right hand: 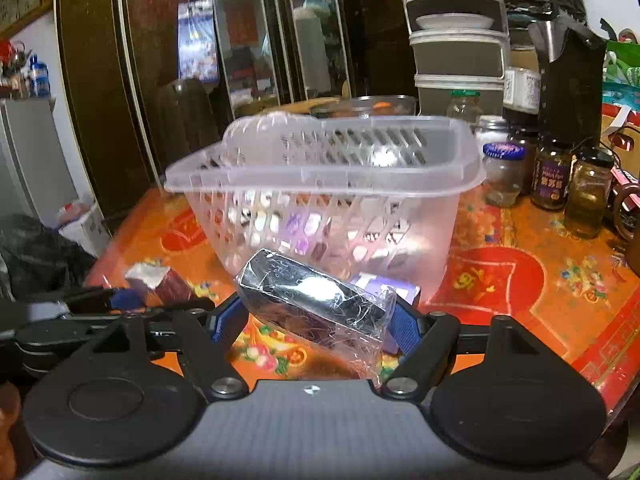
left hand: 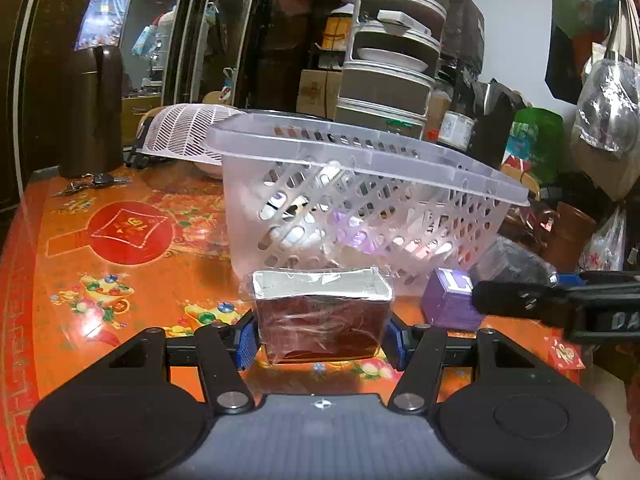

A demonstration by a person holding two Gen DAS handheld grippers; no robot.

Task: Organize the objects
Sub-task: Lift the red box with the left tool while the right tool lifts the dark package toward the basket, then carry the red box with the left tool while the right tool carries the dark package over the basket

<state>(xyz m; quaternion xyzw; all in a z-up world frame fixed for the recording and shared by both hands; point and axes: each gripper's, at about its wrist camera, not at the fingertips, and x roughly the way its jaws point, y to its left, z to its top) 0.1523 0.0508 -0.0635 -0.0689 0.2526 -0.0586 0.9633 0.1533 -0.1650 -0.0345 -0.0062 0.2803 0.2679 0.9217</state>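
Observation:
My left gripper (left hand: pixel 322 338) is shut on a dark red box (left hand: pixel 322 320) with a silver top, wrapped in clear film, held just in front of the clear plastic basket (left hand: pixel 360 208). My right gripper (right hand: pixel 316 320) is shut on a black box (right hand: pixel 316 300) in clear film, tilted, also in front of the basket (right hand: pixel 320 184). A purple box (left hand: pixel 450 300) stands on the table beside the basket; in the right wrist view it (right hand: pixel 394 288) shows behind the black box. The basket holds several small items, seen dimly through its slots.
The orange and red patterned table (left hand: pixel 128 280) carries a dark thermos (left hand: pixel 94 108), keys (left hand: pixel 96 182) and a white slotted lid (left hand: pixel 184 132) at the back left. Jars (right hand: pixel 588 196) stand to the basket's right. A stacked food rack (left hand: pixel 392 64) rises behind.

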